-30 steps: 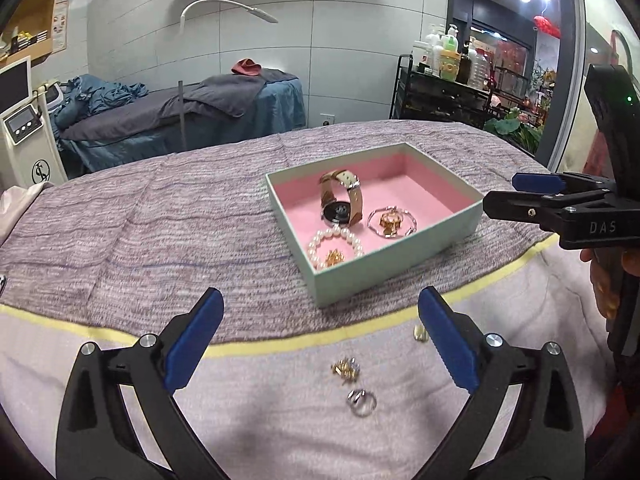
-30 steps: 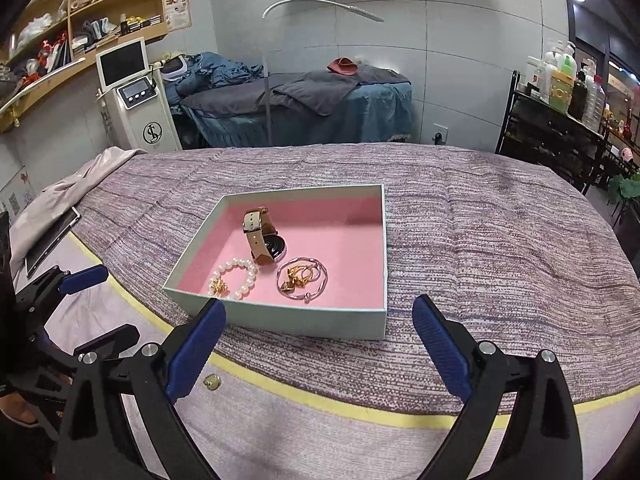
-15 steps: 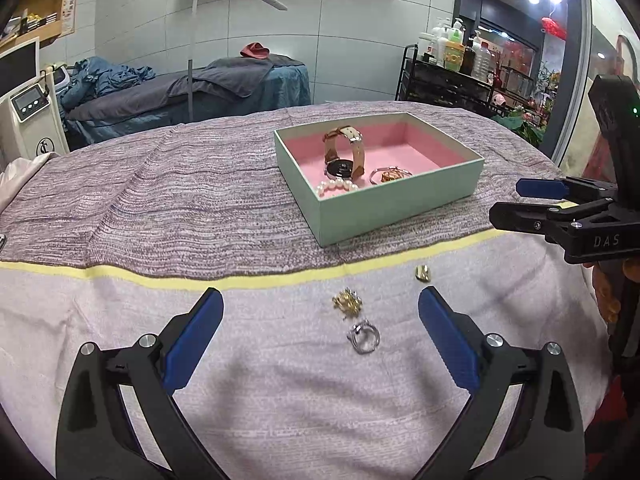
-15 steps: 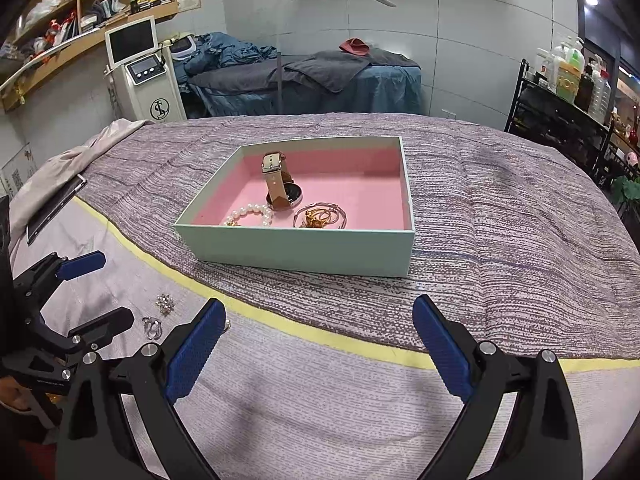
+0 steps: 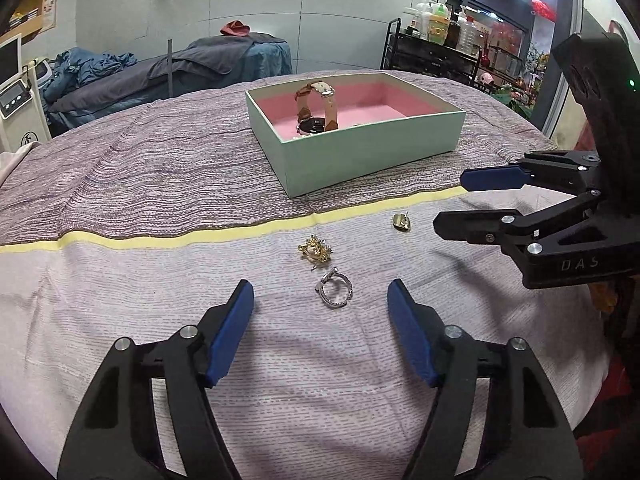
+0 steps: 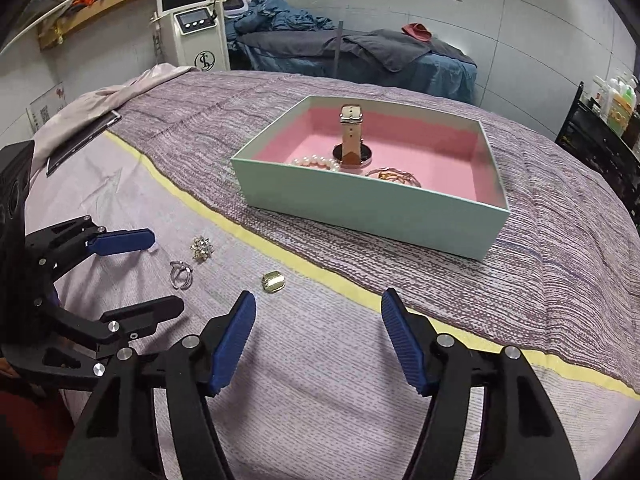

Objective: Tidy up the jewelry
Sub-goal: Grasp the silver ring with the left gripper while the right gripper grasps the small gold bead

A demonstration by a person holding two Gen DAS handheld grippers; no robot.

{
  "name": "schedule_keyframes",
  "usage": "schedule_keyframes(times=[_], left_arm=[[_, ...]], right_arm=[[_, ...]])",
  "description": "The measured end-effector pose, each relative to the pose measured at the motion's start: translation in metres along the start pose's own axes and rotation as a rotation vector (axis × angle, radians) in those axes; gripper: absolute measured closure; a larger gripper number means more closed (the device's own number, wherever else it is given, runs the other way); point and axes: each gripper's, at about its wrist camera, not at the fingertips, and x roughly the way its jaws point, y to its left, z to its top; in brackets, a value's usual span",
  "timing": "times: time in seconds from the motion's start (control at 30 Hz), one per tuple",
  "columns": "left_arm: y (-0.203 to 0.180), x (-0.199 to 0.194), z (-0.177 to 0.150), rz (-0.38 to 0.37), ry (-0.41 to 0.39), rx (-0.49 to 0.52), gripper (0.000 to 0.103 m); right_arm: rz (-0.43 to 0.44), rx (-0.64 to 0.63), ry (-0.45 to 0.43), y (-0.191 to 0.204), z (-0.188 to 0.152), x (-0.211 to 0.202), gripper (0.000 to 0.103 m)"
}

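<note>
- The bed (image 5: 120,184), under a ribbed mauve cover with a yellow stripe and a paler near-edge band, filled both views; over the last second both grippers had dropped low toward that near edge.
- The mint card box (image 5: 372,152), pink-lined, sat past the stripe, now seen side-on, holding a strapped watch (image 5: 316,108), a pearl bracelet (image 6: 314,161) and a gold bangle (image 6: 394,176).
- The left gripper (image 5: 320,332) had closed in on the silver ring (image 5: 334,290), jaws wide apart and empty; likely the next pick.
- The right gripper (image 6: 316,338), equally spread, hung just short of the smooth gold stud (image 6: 273,281).
- A spiky gold brooch (image 5: 315,252) lay between ring and stripe.
</note>
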Motion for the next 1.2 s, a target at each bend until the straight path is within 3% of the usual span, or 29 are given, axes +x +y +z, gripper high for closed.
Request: schedule_keyframes(times=[0.13,0.47,0.63,0.97,1.2], left_arm=[[-0.004,0.006,-0.001,-0.004,0.017,0.014,0.049],[-0.001,0.009,0.0,-0.025,0.021,0.007,0.065],[-0.002,0.009,0.001,-0.029,0.021,0.011,0.07],[-0.002,0.013,0.005,-0.05,0.026,0.012,0.081],[-0.002,0.012,0.003,-0.051,0.022,0.012,0.082]], right_arm=[[0.036,-0.021,0.04,0.005,0.001,0.012,0.049],[0.043,-0.087,0.07,0.016,0.008,0.024,0.052],[0.044,-0.097,0.071,0.018,0.012,0.028,0.06],[0.058,-0.1,0.073,0.021,0.014,0.028,0.088],[0.066,-0.089,0.075,0.021,0.014,0.027,0.089]])
